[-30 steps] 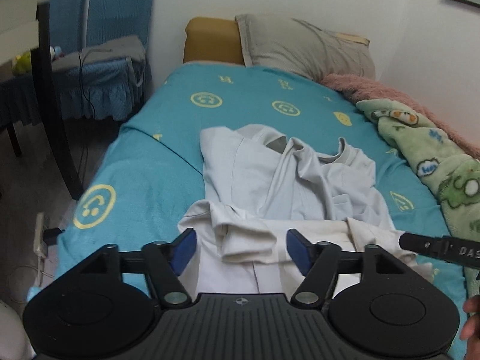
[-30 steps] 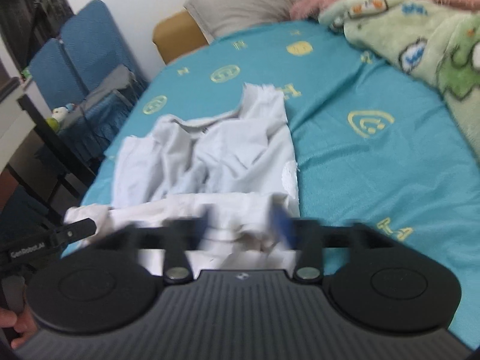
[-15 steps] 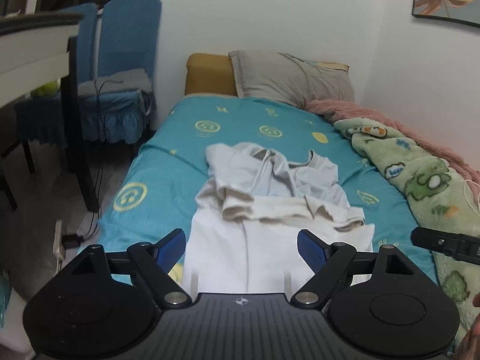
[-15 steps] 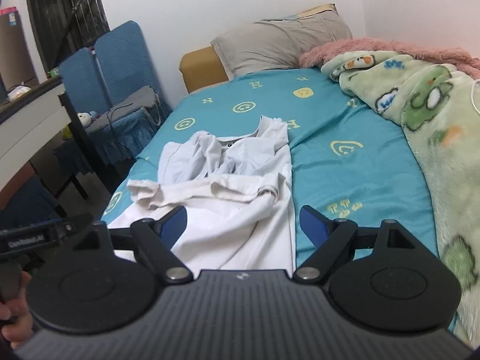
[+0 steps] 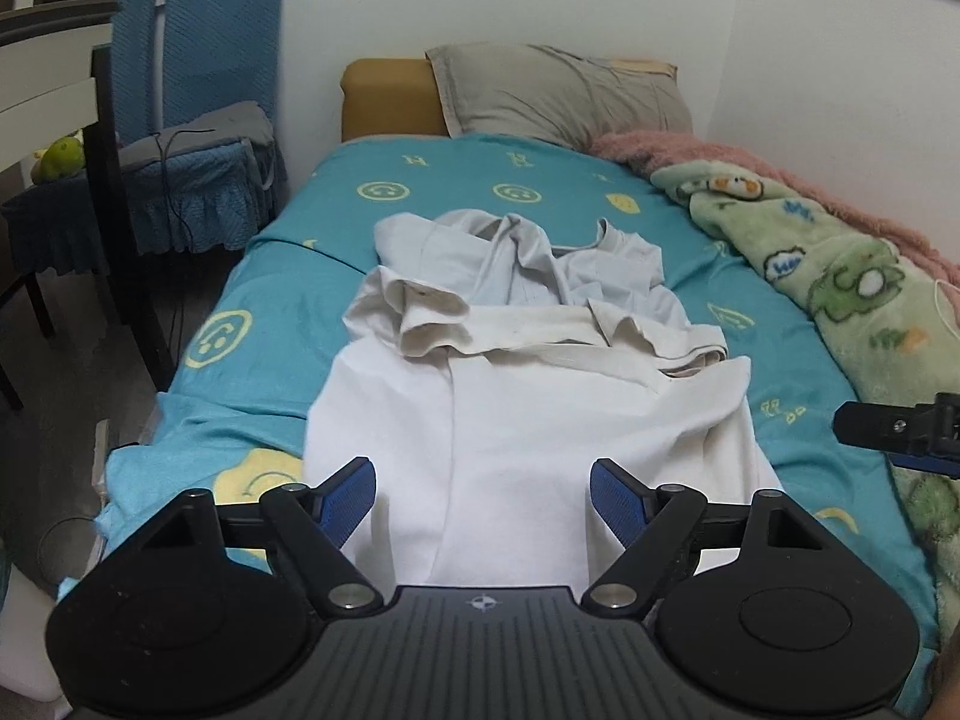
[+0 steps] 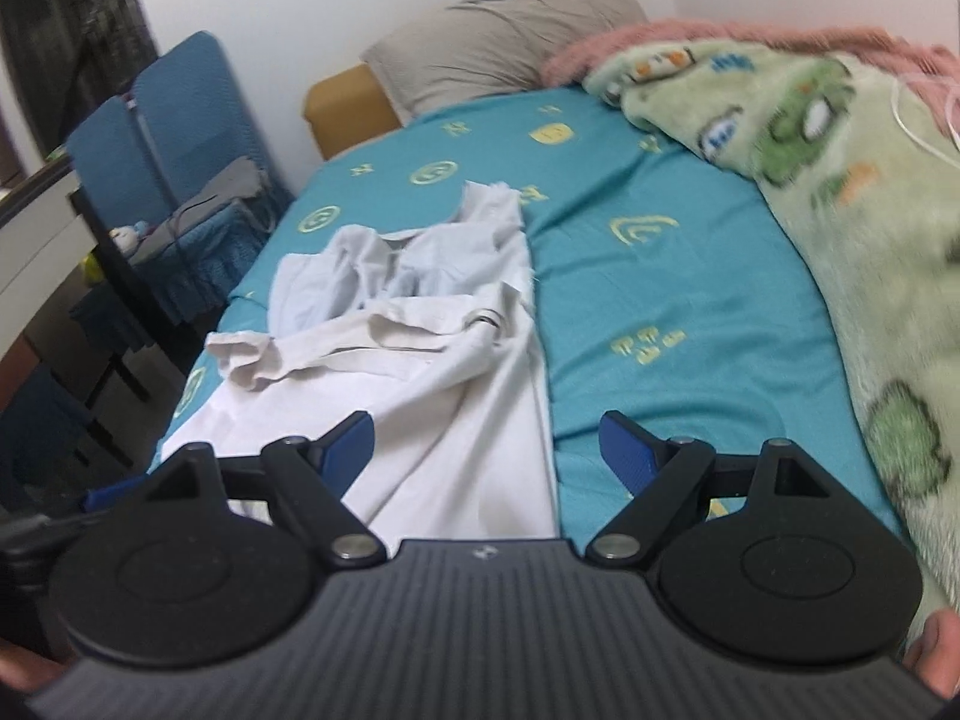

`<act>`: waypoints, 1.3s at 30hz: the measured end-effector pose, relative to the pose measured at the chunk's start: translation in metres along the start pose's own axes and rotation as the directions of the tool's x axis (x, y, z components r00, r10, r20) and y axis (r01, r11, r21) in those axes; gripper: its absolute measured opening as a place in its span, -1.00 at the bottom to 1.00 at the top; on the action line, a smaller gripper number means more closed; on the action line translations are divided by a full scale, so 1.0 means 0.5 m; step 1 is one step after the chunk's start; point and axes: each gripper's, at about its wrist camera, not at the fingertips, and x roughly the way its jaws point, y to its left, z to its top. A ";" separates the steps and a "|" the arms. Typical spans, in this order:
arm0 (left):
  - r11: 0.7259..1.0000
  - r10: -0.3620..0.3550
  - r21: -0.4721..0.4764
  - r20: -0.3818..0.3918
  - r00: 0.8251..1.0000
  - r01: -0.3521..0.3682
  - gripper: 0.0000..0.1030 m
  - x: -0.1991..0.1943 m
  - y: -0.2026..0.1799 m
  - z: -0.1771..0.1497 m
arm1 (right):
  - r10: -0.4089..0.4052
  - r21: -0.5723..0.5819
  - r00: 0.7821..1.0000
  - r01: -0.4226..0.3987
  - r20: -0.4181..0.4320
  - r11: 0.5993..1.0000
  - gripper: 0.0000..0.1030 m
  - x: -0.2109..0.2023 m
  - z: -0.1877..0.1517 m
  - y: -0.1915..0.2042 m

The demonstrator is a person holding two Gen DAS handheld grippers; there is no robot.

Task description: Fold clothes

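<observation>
A white garment (image 5: 528, 414) lies lengthwise on the teal bed (image 5: 270, 312), its far part folded back into a bunched band (image 5: 540, 336). A pale grey shirt (image 5: 528, 258) lies crumpled just beyond it. My left gripper (image 5: 483, 501) is open and empty, above the garment's near end. My right gripper (image 6: 486, 450) is open and empty, over the white garment's (image 6: 432, 396) right edge. The grey shirt (image 6: 390, 264) shows beyond. The right gripper's finger shows at the right of the left wrist view (image 5: 888, 426).
A green cartoon blanket (image 5: 840, 276) and a pink one (image 5: 720, 150) lie along the wall side. A grey pillow (image 5: 558, 96) sits at the head. Blue chairs (image 5: 198, 120) and a dark table leg (image 5: 120, 210) stand left of the bed.
Both grippers have let go of the white garment and drawn back toward the bed's foot, jaws wider. The garment now lies with its far part folded over.
</observation>
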 end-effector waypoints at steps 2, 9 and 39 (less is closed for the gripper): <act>1.000 0.013 0.021 -0.005 1.000 -0.013 0.56 0.022 -0.008 0.001 | -0.010 0.039 1.000 0.011 -0.019 0.999 0.62 0.008 0.001 -0.012; 0.993 0.066 0.106 -0.087 0.994 -0.057 0.57 0.114 -0.029 -0.004 | 0.005 0.140 0.996 0.007 -0.084 0.990 0.62 0.044 -0.004 -0.028; 0.736 -0.481 -0.602 -0.143 0.865 0.310 0.72 0.049 0.062 -0.056 | 0.271 0.761 0.950 -0.061 -0.154 0.646 0.04 0.105 -0.131 -0.114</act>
